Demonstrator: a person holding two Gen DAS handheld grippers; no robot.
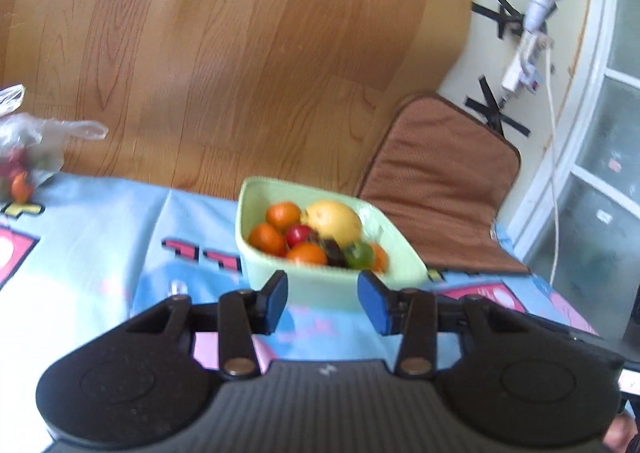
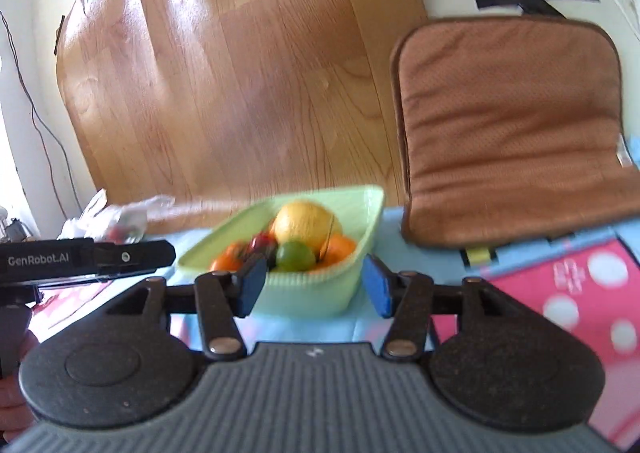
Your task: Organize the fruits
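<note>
Both grippers face the pale green bowl (image 1: 332, 285), which stands on the blue patterned tablecloth (image 1: 100, 245) close to the table's far edge. The bowl holds the fruit in one heap: a large yellow fruit (image 1: 334, 223) at the back, several small oranges (image 1: 267, 239), a red fruit (image 1: 299, 235), a green one (image 1: 359, 255) and something dark between them. The left gripper (image 1: 323, 301) has its jaws apart with nothing between the pads, the bowl's near wall just beyond the tips. The right gripper (image 2: 316, 285) stands wider open, also empty, its blue pads either side of the bowl's near corner without touching it. Judged: the fruit looks gathered and both grippers have let go, so little of the task seems left. A clear plastic bag (image 1: 28, 149) at the left far edge shows some colour inside; whether that is fruit, cannot tell through the blur. Room: open cloth on the near side; behind the bowl the table drops to wood floor (image 1: 224, 53); a brown cushion (image 2: 508, 133) crowds its right.
</note>
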